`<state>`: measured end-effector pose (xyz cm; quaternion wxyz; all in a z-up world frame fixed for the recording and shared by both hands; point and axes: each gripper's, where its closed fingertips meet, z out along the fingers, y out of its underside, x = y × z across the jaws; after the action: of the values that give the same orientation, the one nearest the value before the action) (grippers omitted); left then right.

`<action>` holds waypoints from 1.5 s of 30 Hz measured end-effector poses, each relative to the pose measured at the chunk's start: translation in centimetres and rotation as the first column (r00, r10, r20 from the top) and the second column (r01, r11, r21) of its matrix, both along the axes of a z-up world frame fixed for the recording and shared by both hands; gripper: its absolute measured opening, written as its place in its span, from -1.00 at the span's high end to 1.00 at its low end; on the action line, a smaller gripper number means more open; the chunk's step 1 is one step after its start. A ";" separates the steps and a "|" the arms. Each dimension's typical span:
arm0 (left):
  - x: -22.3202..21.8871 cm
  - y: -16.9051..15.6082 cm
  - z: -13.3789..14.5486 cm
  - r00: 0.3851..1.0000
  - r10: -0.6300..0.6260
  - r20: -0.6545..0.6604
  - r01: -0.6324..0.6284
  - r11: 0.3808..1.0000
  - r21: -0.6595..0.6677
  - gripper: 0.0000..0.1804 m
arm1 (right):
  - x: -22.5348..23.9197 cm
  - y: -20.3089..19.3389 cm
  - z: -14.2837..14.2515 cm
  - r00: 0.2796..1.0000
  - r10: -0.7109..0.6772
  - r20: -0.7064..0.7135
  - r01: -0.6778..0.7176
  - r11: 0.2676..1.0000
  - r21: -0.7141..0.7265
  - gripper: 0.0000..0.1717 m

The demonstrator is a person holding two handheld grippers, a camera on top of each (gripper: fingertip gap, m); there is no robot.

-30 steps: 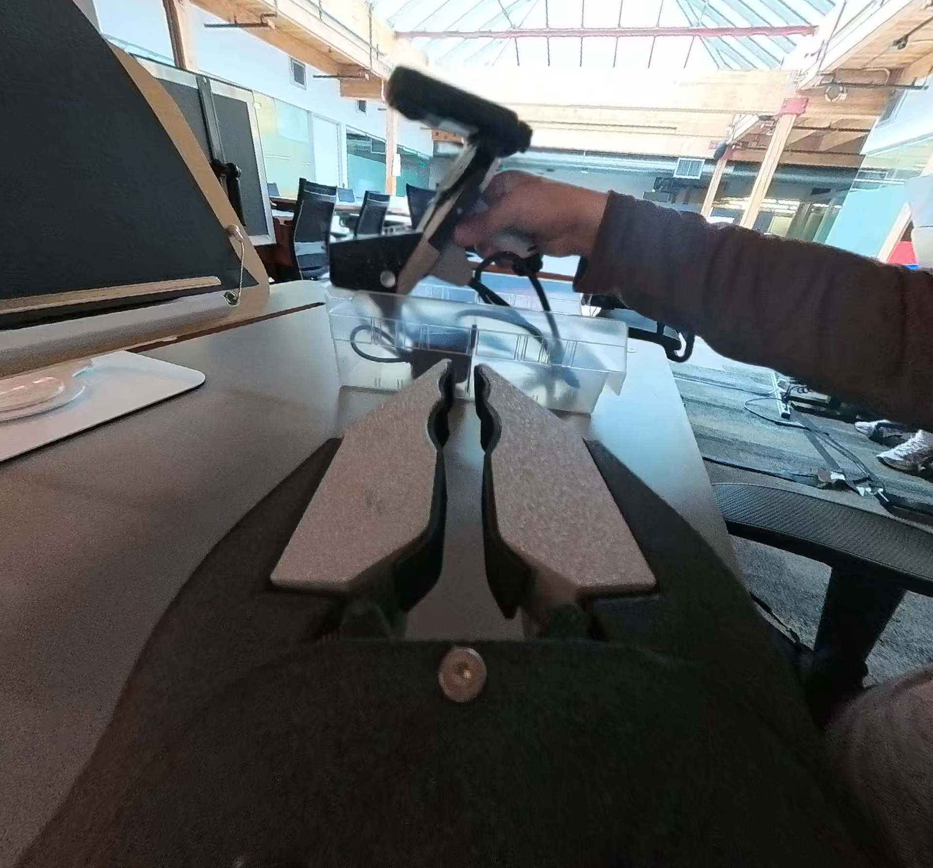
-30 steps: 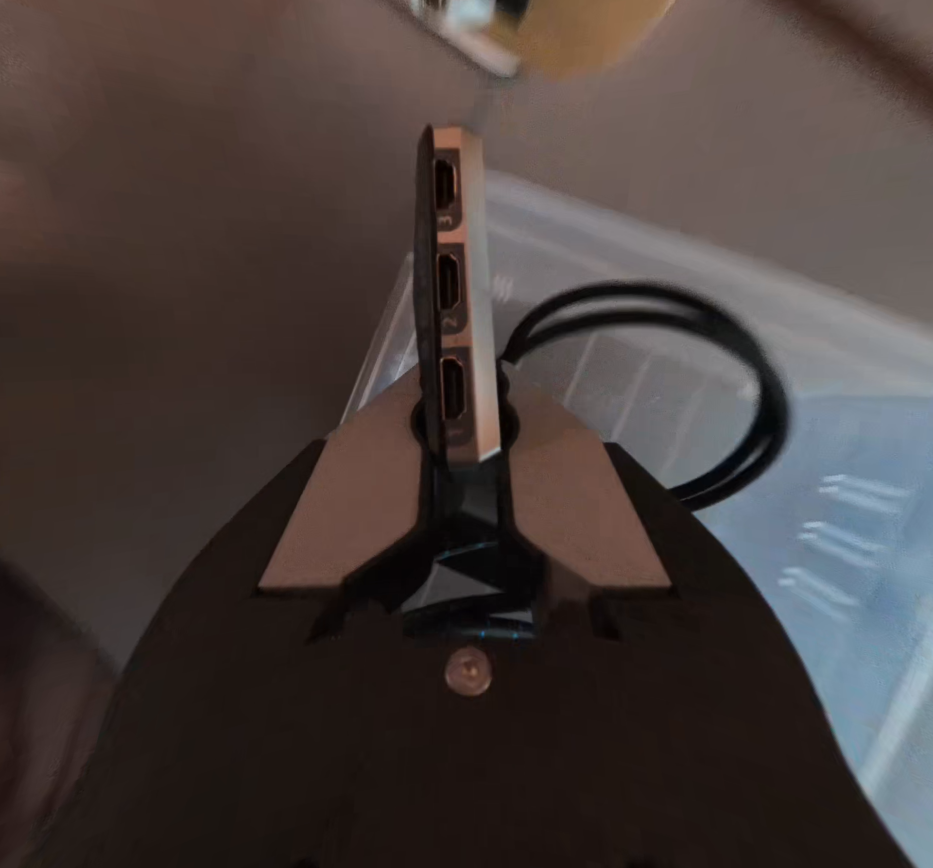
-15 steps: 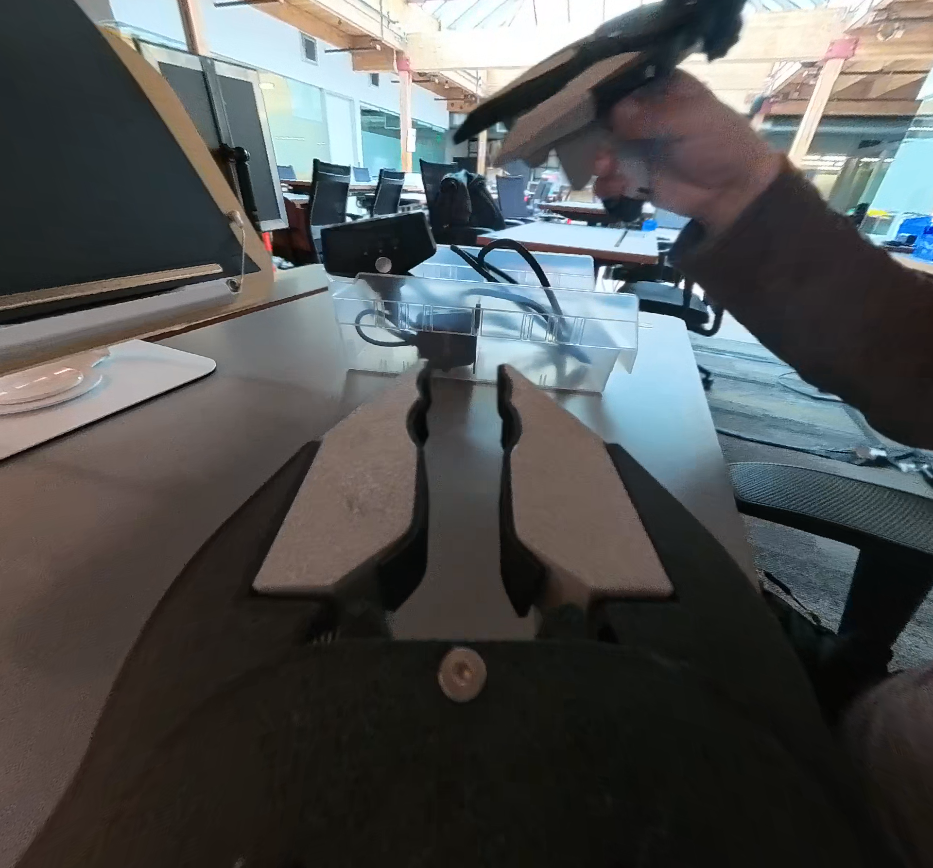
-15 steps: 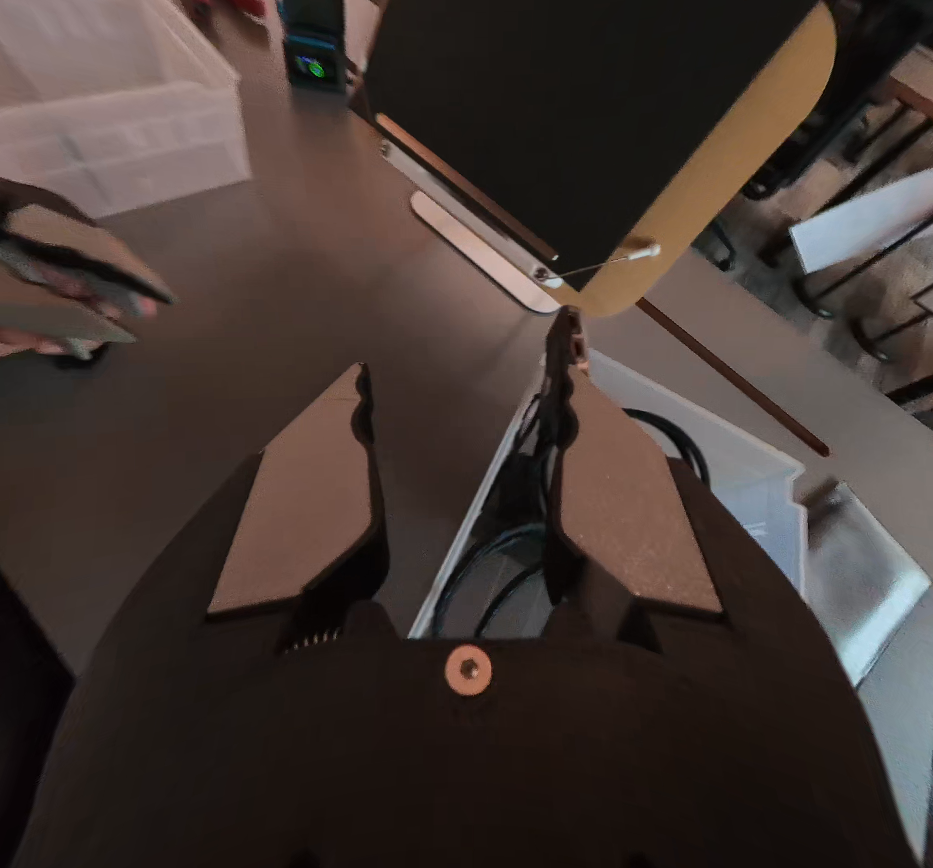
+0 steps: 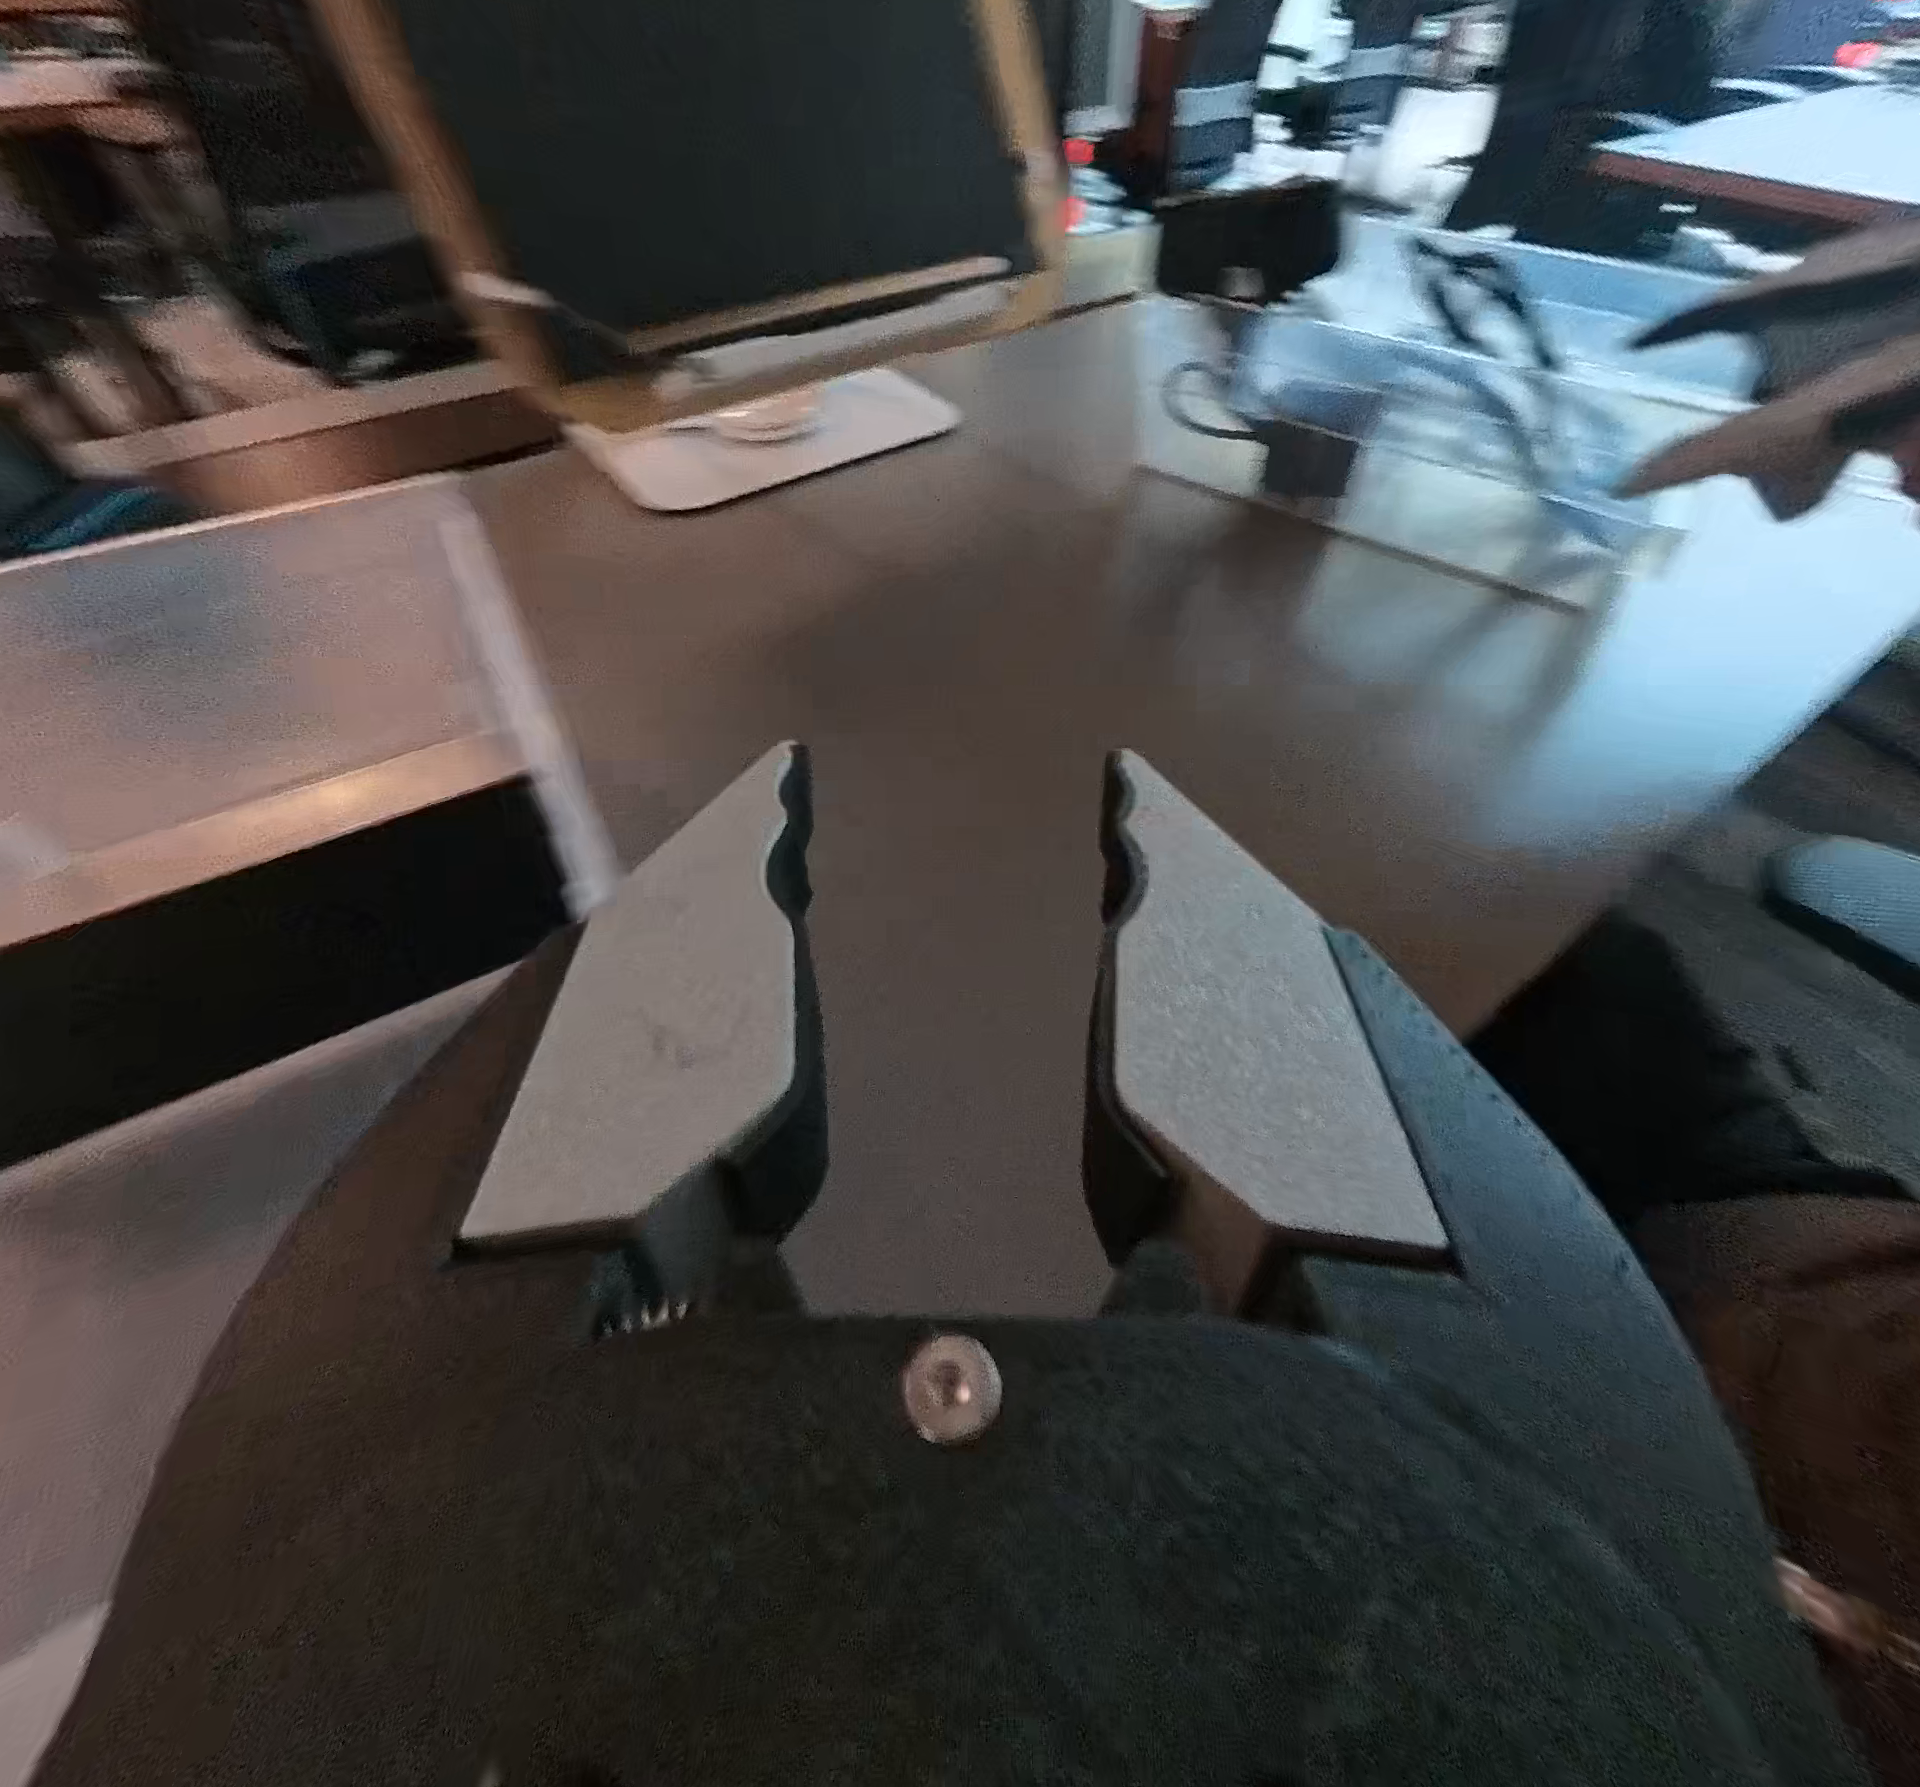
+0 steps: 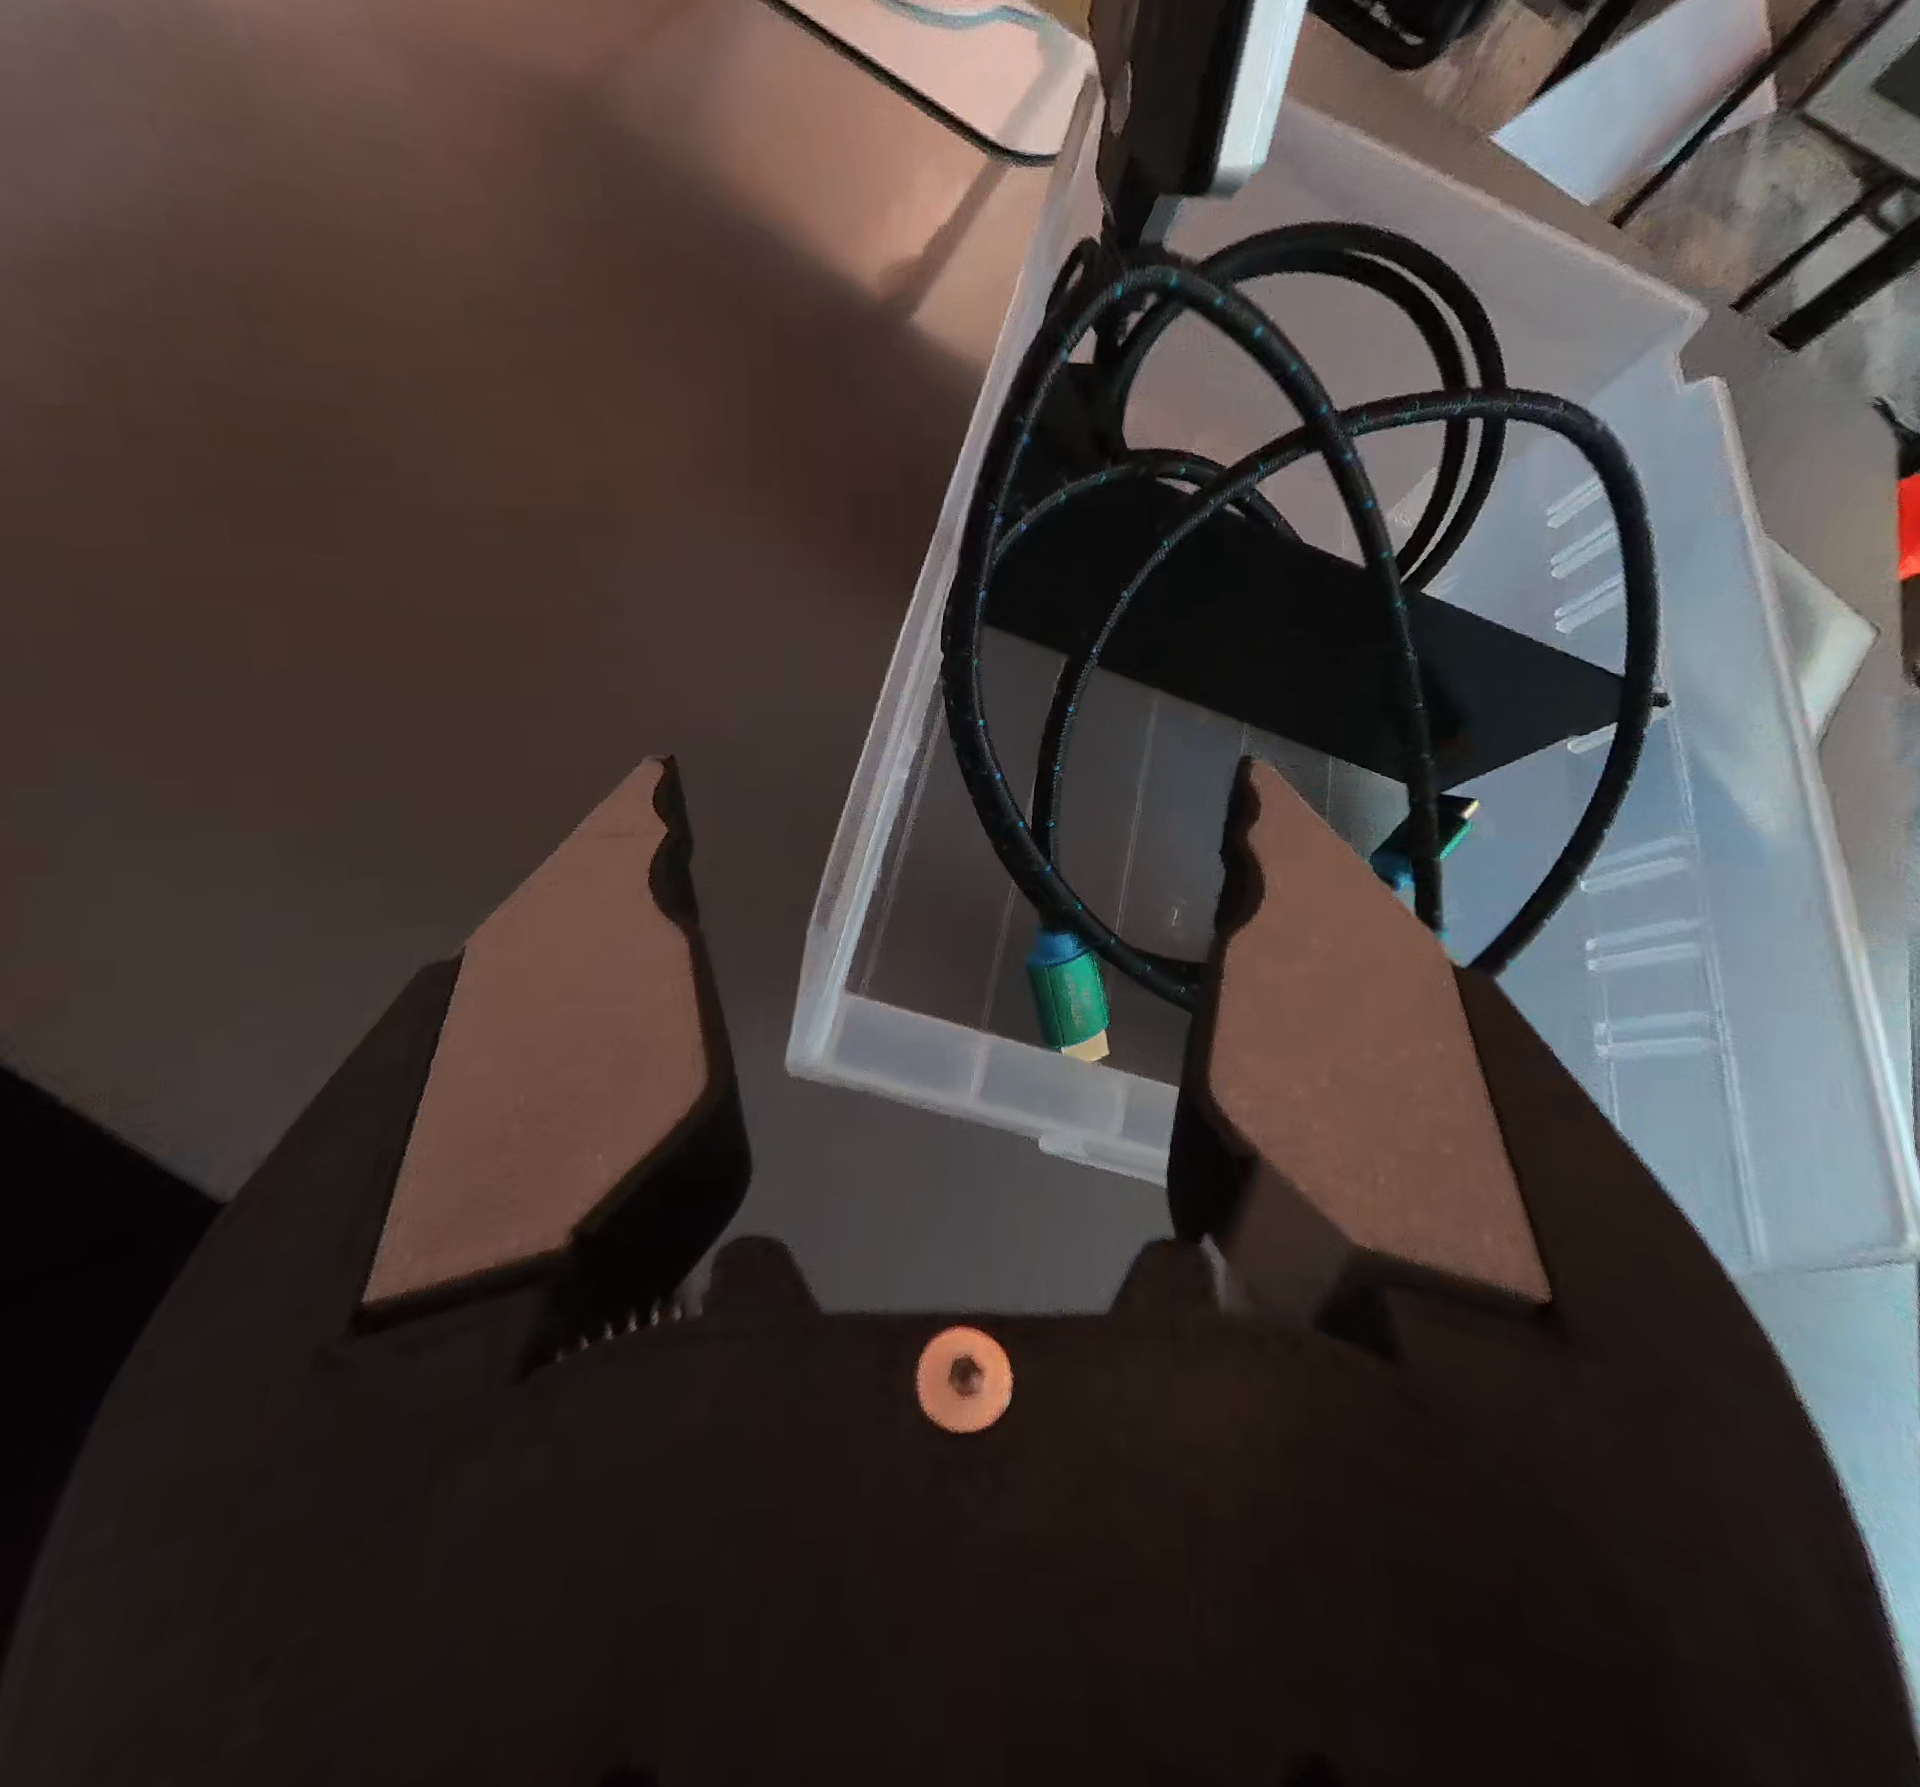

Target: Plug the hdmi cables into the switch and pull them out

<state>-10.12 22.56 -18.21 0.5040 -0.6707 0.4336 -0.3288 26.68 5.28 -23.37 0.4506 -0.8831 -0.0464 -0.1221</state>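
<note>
Right wrist view, read from left to right with the clear plastic bin (image 6: pixel 1714 906) as landmark: left of the bin lies bare dark brown bench (image 6: pixel 468 438). The right tool (image 6: pixel 956 781) hangs above the bin's near left corner, its jaws spread wide with nothing gripped. Inside the bin coil black braided HDMI cables (image 6: pixel 1049 698) with teal plugs, one teal plug (image 6: pixel 1065 994) lying by the near wall. At the bin's far left corner the black and silver switch box (image 6: pixel 1195 64) stands on end.

Left wrist view is blurred: the left tool (image 5: pixel 956 781), well left of the bin (image 5: pixel 1455 490), is partly open and empty over the bench (image 5: pixel 935 646).
</note>
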 end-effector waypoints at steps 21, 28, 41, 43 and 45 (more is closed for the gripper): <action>-6.6 8.0 -3.3 0.938 0.264 -0.224 -0.210 0.949 0.237 0.93 | -9.9 2.0 -3.4 0.987 0.157 -0.039 -0.162 0.968 -0.193 0.57; -8.1 6.2 3.9 0.949 0.305 -0.082 -0.260 0.903 0.343 0.93 | -23.7 8.2 -3.4 0.917 0.400 0.011 -0.393 0.904 -0.168 0.42; -3.2 -1.0 11.2 0.996 0.081 0.031 -0.086 0.883 0.461 0.93 | -35.6 8.8 4.8 0.731 0.678 -0.076 -0.671 0.735 0.098 0.16; -0.9 -3.2 11.6 0.999 0.003 0.041 -0.022 0.885 0.465 0.93 | -31.7 8.0 6.3 0.769 0.636 -0.055 -0.631 0.771 0.084 0.18; 1.9 -5.7 11.7 0.994 -0.095 0.051 0.061 0.887 0.457 0.93 | -27.1 7.5 8.5 0.831 0.555 -0.030 -0.549 0.828 0.114 0.19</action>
<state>-8.26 16.87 -6.52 0.6486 -0.5040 0.5066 -0.2621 -0.44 12.73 -14.88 0.5118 -0.8116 -0.2791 0.0384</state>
